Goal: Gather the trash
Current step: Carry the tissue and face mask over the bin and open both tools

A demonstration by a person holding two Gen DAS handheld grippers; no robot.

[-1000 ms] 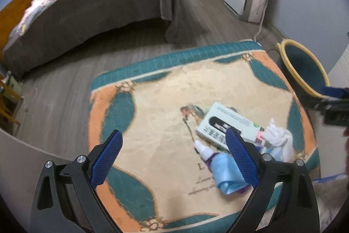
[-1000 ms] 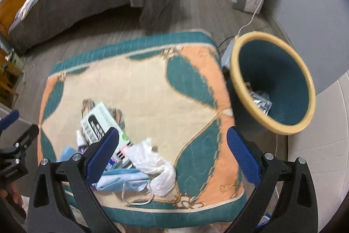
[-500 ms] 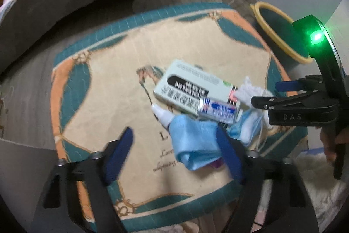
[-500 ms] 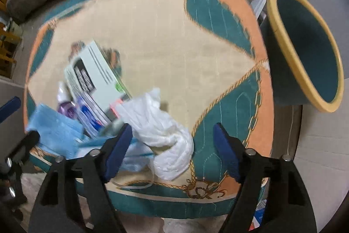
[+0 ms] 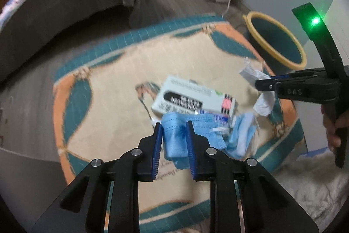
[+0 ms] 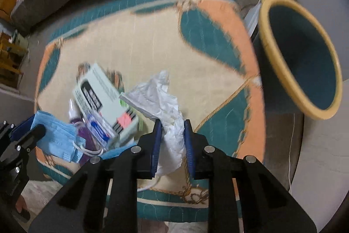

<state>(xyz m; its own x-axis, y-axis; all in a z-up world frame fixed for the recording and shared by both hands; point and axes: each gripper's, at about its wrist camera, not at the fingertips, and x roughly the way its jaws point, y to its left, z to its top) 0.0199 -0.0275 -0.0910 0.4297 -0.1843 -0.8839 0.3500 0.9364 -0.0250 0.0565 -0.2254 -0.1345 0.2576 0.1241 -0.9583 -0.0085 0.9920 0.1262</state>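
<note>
Closing on two pieces of trash at once. The left gripper (image 5: 173,123) has its jaws narrowing around a fold of the blue face mask (image 5: 174,141); the pads look to be touching it. The right gripper (image 6: 172,122) is closing too, jaws narrow around the crumpled white tissue (image 6: 165,102), pads against it.

All trash sits in one heap on the patterned cushion top (image 5: 104,88), toward 4 o'clock in the left view and 8 o'clock in the right view. In the heap: a pale green box (image 6: 104,95), a small purple bottle (image 6: 76,117), a clear packet with blue print (image 6: 99,127) and a second mask (image 5: 242,134).

Progress, judged: early. Nothing is lifted clear yet and no heap item has reached the bin. The mask and tissue are being picked; box, bottle, packet and second mask are left.

The teal bin with yellow rim (image 6: 305,54) sits beside the cushion, at 2 o'clock in both views. The right view looks deep into its mouth, though blur hides any contents; the left view shows only its rim and part of the inside. The left view alone shows the right tool's body with a green light and the person's fingers on its handle (image 5: 333,130). The right view alone shows the bottle clearly.
</note>
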